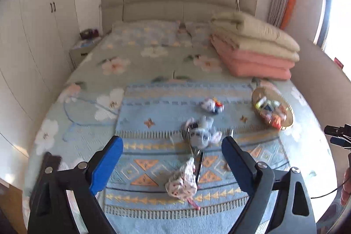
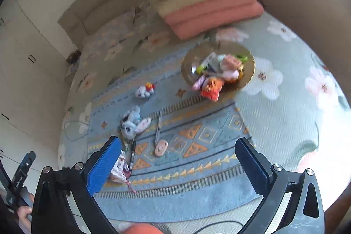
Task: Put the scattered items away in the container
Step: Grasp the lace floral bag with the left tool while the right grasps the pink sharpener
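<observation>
Lying loose on the blue rug (image 1: 153, 115) are the things you have yet to gather: a spotted pouch (image 1: 183, 179) nearest you, a dark pen (image 1: 200, 165) touching its right side, a grey bunny (image 1: 203, 133) just beyond, and a small white toy (image 1: 212, 105) farther up the bed (image 1: 92, 80). In the right view you also have a pink tag (image 2: 161, 147) with a thin stick (image 2: 158, 124) running up from it. The gold bowl (image 1: 289, 122) sits off to the right of the rug and already holds a heap of items.

Your left tongs (image 1: 172, 168) are spread wide and empty, and the pouch lies straight ahead between the fingers, its long axis running roughly along your line of reach. Your right tongs (image 2: 178, 165) are equally wide and empty; from there the pouch is half hidden behind the left finger (image 2: 104, 165), so the left hand looks the nearer for it. The pink tag sits closer to the right tongs.

Both views are motion-blurred, so you cannot tell what the bowl's contents are, nor whether the pen rests under the pouch.
</observation>
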`<move>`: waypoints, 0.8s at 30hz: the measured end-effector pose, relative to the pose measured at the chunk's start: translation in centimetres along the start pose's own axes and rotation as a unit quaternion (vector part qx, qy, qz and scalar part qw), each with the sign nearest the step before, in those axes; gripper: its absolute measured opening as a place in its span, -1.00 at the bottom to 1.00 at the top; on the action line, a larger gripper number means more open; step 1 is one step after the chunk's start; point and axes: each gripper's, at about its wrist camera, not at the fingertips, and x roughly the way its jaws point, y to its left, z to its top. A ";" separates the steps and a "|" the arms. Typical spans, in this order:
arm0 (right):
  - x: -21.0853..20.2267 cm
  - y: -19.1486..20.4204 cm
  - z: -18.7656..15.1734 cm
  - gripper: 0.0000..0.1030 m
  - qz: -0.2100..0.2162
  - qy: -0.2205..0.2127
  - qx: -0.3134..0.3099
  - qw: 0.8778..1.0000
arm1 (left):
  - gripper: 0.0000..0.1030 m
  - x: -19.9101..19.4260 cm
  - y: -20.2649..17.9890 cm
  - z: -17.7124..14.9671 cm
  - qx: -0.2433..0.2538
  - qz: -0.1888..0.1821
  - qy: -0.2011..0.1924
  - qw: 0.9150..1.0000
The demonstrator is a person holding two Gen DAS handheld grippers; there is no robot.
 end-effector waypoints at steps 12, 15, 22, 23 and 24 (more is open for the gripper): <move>20.1 6.6 -2.1 0.26 -0.002 0.123 -0.059 0.991 | 0.54 14.6 0.1 -9.0 -0.029 -0.067 0.110 0.991; 22.3 6.9 -2.0 0.26 -0.023 0.123 -0.049 0.991 | 0.56 16.6 0.7 -9.3 -0.052 -0.062 0.121 0.989; 24.8 6.4 -3.1 0.26 -0.067 0.146 -0.017 0.987 | 0.56 18.4 -0.9 -10.7 -0.014 -0.059 0.126 0.990; 24.9 6.3 -3.4 0.26 -0.070 0.146 -0.018 0.987 | 0.55 18.6 -0.9 -11.1 -0.018 -0.058 0.129 0.990; 24.9 6.4 -3.7 0.25 -0.076 0.140 -0.023 0.987 | 0.51 18.8 -0.7 -11.4 -0.025 -0.058 0.132 0.989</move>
